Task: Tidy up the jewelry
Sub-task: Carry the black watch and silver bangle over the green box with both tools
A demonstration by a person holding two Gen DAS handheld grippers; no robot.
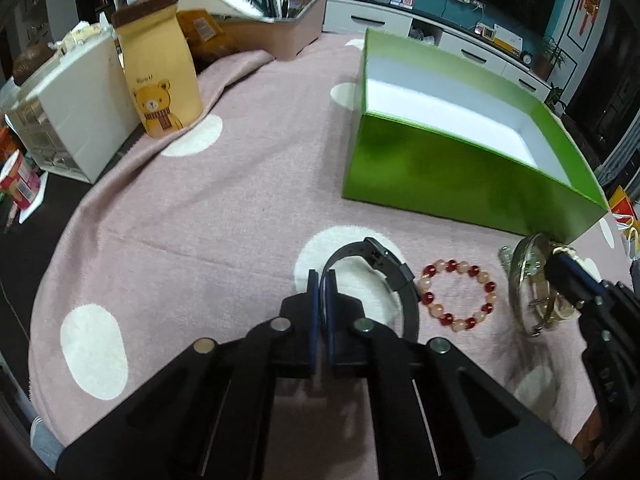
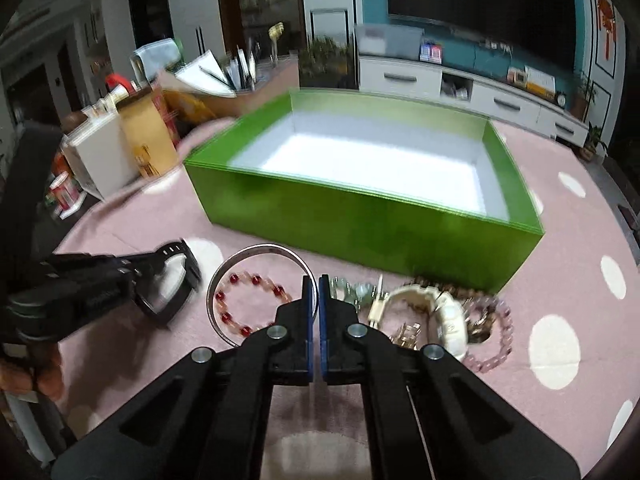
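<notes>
your left tongs (image 1: 321, 276) are pinched on the strap of the black watch (image 1: 384, 264); the blue pads close on the band at its near-left end, and the rest of the strap curves away toward 1 o'clock over a white dot of the pink cloth on the worktop (image 1: 224, 208). your right tongs (image 2: 314, 286) are nearly closed on the rim of the silver bangle (image 2: 256, 250), gripping it at the near-right edge; the ring spreads away toward 10 o'clock in the right wrist view.

the green box (image 2: 360, 216) is the likely destination. it lies at 12 to 1 o'clock from both tongs, its long axis running left to right across the right wrist view, its near wall between you and the white floor. judged from both views, the right tongs sit nearer that wall, so each piece must rise over the wall before release.

the red and pink bead bracelet (image 1: 456, 294) lies flat between the watch and the bangle; in the right wrist view it shows through the bangle.

limits of view: the right wrist view is motion-blurred. the heap at 2 o'clock there, a cream watch (image 2: 440, 312) and a pink bead strand (image 2: 500, 336), is tangled and cannot be separated by eye. whether the bangle is lifted or touching the cloth cannot be told.
</notes>
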